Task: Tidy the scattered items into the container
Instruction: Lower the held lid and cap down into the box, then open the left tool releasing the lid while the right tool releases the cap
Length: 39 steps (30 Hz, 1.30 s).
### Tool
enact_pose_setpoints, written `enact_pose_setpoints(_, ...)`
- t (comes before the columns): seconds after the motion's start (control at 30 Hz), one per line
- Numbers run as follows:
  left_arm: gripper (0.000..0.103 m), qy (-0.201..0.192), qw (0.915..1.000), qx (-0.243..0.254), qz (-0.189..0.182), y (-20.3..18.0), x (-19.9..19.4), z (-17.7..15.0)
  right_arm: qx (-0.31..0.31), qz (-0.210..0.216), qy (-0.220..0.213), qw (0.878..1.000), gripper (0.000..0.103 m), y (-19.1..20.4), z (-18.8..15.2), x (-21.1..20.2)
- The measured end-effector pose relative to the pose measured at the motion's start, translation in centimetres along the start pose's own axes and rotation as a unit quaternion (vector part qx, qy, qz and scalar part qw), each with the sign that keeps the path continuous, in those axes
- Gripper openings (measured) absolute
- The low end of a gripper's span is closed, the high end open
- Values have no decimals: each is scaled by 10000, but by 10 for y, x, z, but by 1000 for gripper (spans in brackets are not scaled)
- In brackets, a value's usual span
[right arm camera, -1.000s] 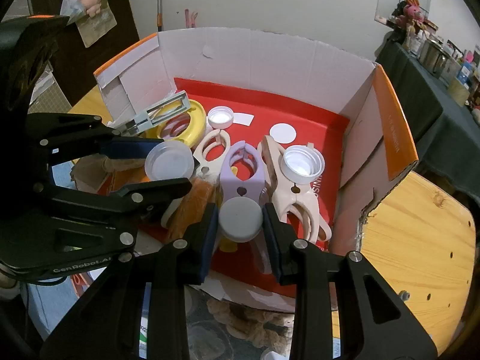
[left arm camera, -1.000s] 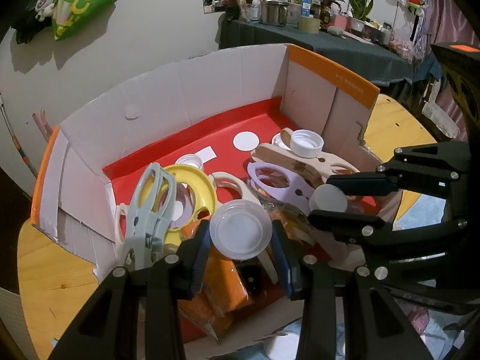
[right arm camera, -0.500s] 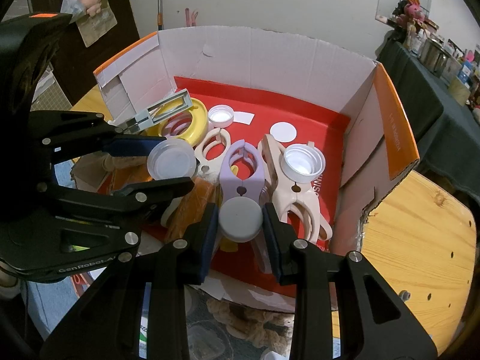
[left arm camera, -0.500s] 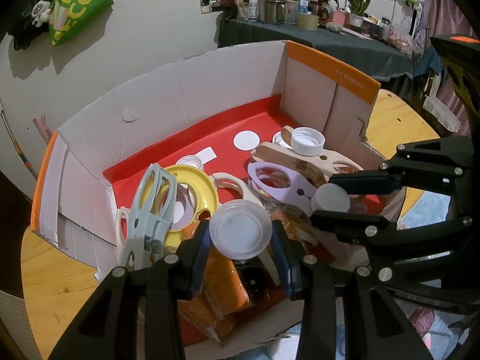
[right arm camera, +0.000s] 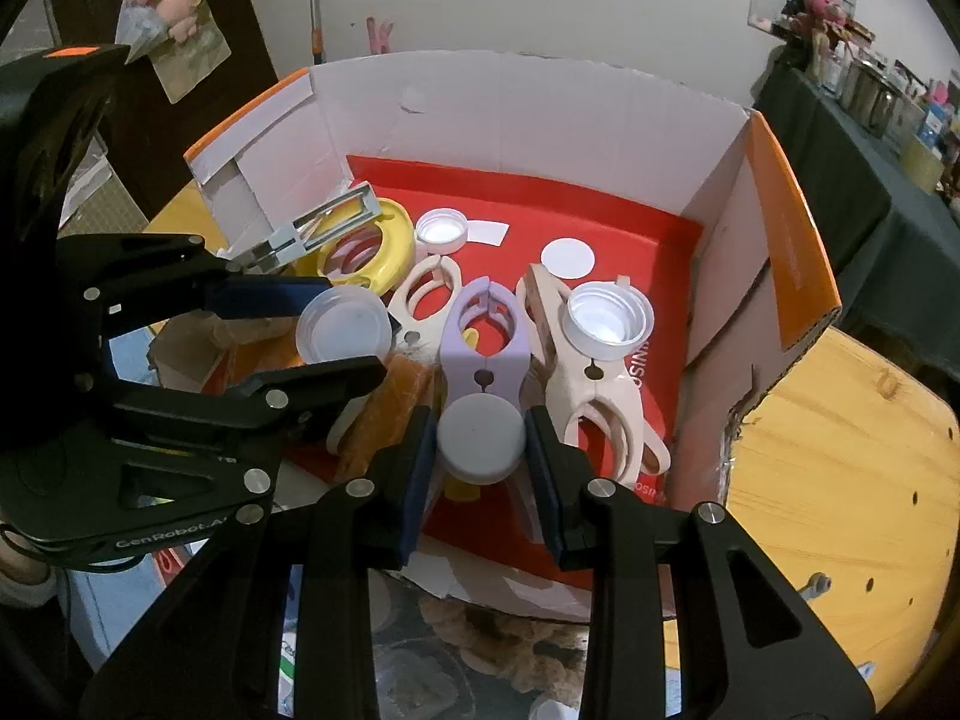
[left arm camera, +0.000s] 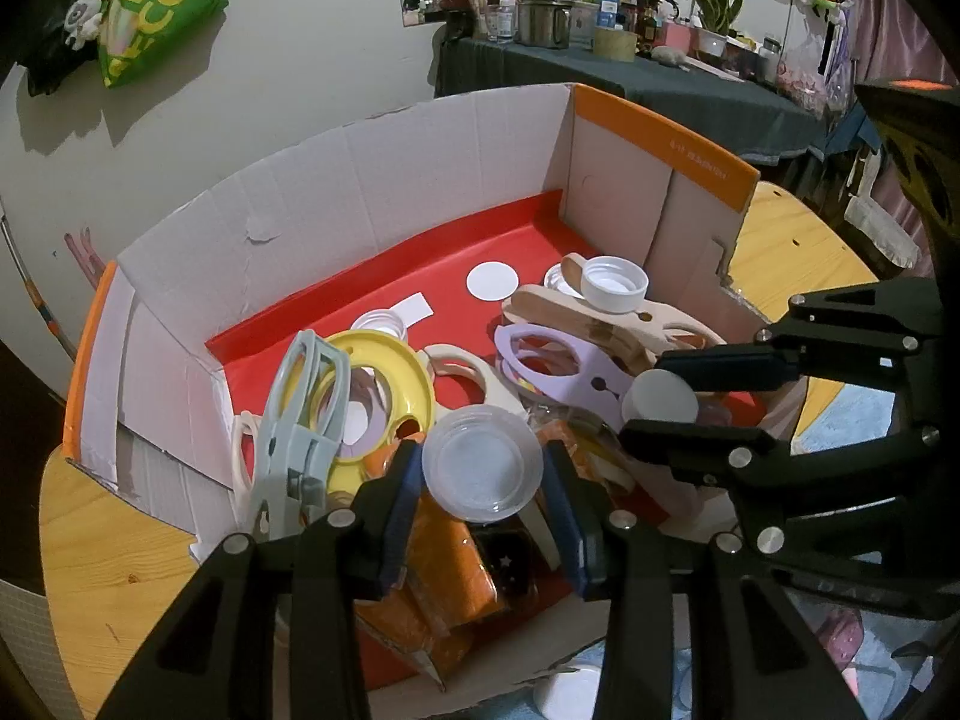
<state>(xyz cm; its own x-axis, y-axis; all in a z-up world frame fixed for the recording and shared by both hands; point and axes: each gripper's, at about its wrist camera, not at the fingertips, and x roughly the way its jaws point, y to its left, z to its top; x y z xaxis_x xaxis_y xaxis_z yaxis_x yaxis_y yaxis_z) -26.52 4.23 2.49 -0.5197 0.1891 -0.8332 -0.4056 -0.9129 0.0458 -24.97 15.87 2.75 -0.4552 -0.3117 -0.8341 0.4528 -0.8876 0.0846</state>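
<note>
Reading "CenRobot", perhaps cut off, on the left claw (right arm camera: 354, 354).

Bare red floor (left arm camera: 432, 252) along the far wall of the cardboard box (left arm camera: 372, 162), broken only by a flat white disc (left arm camera: 492, 281). Nearer: crowded with a yellow ring (left arm camera: 390, 354), grey clip (left arm camera: 300, 414), purple clip (right arm camera: 483, 342), beige clip (right arm camera: 594, 402) bearing a white cap (right arm camera: 609, 319).

Both grippers angled steeply down side by side, left gripper (left arm camera: 483, 474) clamped on a clear lid, right gripper (right arm camera: 480, 441) on a grey cap.
</note>
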Motion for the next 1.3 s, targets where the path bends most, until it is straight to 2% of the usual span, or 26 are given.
enact_pose_setpoints(0.77, 48, -1, 9999, 50, 89, 0, -1, 1, 47, -8, 12, 10000, 32, -2, 0, -2)
enact_pose_setpoints(0.83, 49, -10, 9999, 71, 151, 1, -2, 1, 56, -38, 8, 10000, 36, -4, 0, -1)
enact_pose_setpoints(0.9, 49, -21, 9998, 48, 180, 3, -2, 1, 74, -89, -9, 9999, 53, -6, 0, -2)
enact_pose_setpoints(0.97, 52, -26, 10000, -66, 43, 8, -3, 2, 101, -98, -38, 9999, 63, -8, -1, -2)
enact_pose_setpoints(1.3, 54, -114, 9999, -56, 90, 10, -9, 4, 37, -76, -38, 10000, 63, -5, -2, 0)
